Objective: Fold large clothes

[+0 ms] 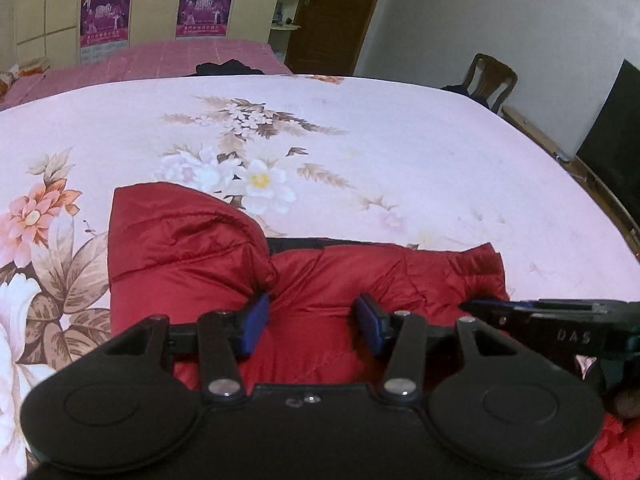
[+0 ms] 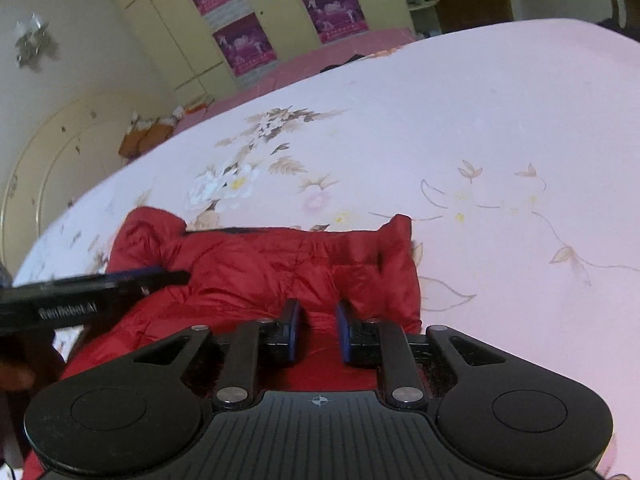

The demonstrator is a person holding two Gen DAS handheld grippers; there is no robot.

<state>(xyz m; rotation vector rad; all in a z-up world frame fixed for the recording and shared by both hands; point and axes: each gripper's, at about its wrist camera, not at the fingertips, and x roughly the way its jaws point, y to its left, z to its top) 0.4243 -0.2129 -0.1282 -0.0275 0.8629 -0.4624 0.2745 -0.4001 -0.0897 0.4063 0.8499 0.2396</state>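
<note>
My left tongs (image 1: 312, 322) and right tongs (image 2: 318, 330) hover spread over the red quilted puffer jacket (image 1: 320, 280) at six o'clock on the floral pink bedsheet (image 1: 400, 152); slippery padding could spring unfolded.

Floral bedsheet (image 1: 400, 152) – cream wardrobe (image 1: 52, 4) (postered)

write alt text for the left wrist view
The open left gripper hovers over a red puffy jacket lying on a floral bedsheet. The right gripper reaches in from the right edge.
</note>
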